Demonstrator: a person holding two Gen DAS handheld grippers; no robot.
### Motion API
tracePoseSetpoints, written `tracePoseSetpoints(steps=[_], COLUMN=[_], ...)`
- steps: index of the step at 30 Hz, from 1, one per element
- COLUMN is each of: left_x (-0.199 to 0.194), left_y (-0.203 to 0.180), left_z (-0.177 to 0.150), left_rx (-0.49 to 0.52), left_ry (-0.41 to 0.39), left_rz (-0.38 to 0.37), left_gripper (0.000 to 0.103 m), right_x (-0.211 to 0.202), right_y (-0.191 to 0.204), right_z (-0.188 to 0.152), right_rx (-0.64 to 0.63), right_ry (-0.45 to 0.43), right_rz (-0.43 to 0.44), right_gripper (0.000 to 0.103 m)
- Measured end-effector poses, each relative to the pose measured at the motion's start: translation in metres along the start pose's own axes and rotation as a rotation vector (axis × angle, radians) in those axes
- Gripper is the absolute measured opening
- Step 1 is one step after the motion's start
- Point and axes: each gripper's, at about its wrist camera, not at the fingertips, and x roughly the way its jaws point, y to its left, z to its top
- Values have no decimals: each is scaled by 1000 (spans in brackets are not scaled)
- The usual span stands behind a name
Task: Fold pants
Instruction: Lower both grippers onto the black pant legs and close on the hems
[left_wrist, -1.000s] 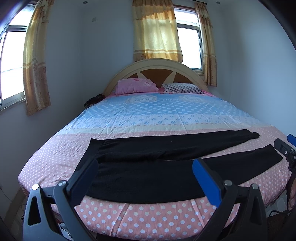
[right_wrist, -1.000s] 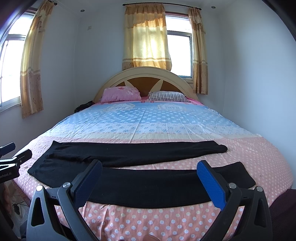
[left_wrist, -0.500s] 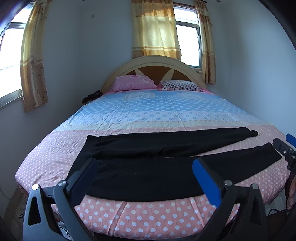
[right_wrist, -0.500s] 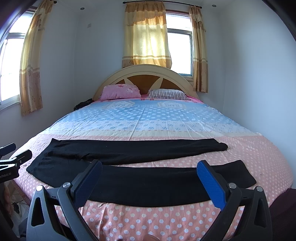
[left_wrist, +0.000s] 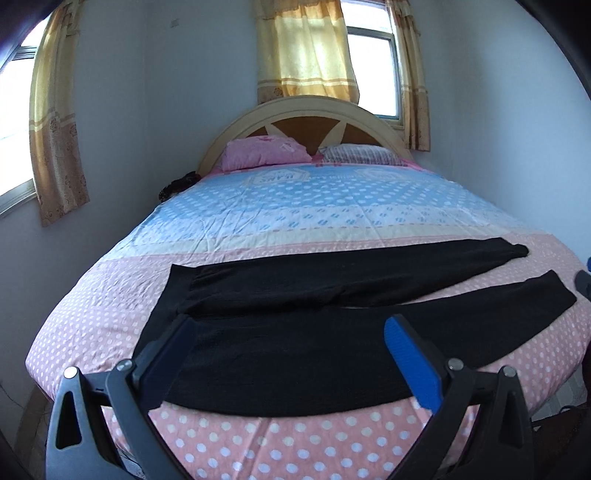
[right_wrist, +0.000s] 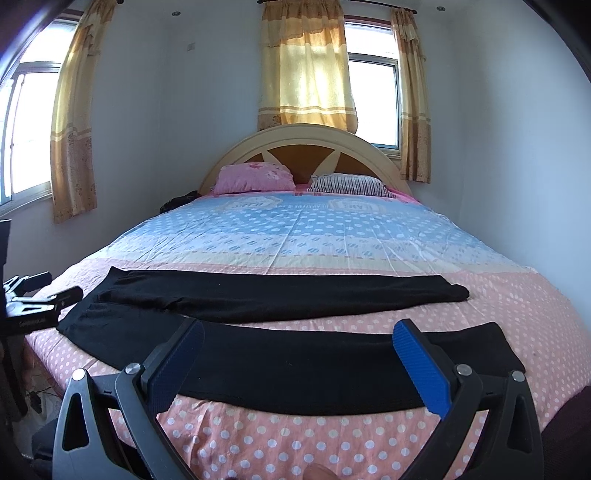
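Observation:
Black pants (left_wrist: 317, 332) lie flat across the foot of the bed, waist at the left, both legs stretched to the right and spread apart. They also show in the right wrist view (right_wrist: 295, 354). My left gripper (left_wrist: 291, 354) is open and empty, held over the near leg close to the waist end. My right gripper (right_wrist: 299, 362) is open and empty, held over the near leg toward its cuff end. The left gripper also shows at the left edge of the right wrist view (right_wrist: 40, 299).
The bed (left_wrist: 295, 450) has a pink dotted sheet near me and blue farther back. A pink pillow (right_wrist: 255, 177) and a striped pillow (right_wrist: 347, 184) lie by the headboard (right_wrist: 306, 140). Curtained windows stand behind and at the left.
Both views have tipped down and moved closer to the bed. The pants have not moved. Both grippers stay open.

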Motion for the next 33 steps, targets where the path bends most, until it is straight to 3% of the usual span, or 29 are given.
tracePoseSetpoints(steps=[5, 8, 10, 12, 17, 22, 25, 27, 29, 33], left_x=[64, 107, 133, 158, 215, 256, 277, 284, 290, 285], left_y=[72, 103, 125, 143, 178, 181, 181, 180, 182, 187], left_z=[28, 38, 42, 46, 47, 49, 46, 43, 40, 37], left_rx=[-73, 4, 26, 21, -83, -101, -118, -129, -145, -163], left_ry=[52, 97, 138, 193, 312, 379, 421, 436, 450, 431], left_rz=[98, 200, 227, 219, 167, 122, 75, 56, 24, 1], left_gripper=[103, 103, 99, 86, 76, 65, 57, 42, 35, 35], right_x=[24, 44, 58, 74, 106, 135, 156, 170, 184, 207], right_y=[-27, -48, -63, -80, -123, -159, -181, -197, -214, -249], right_z=[5, 7, 8, 10, 24, 39, 43, 45, 46, 48], right_rx=[26, 35, 40, 50, 111, 144, 183, 215, 263, 356], right_ry=[40, 68, 91, 126, 175, 218, 259, 281, 305, 331], right_rz=[-26, -45, -47, -49, -77, -91, -92, -99, -99, -116], right_gripper=[102, 102, 102, 102, 97, 85, 84, 81, 73, 71])
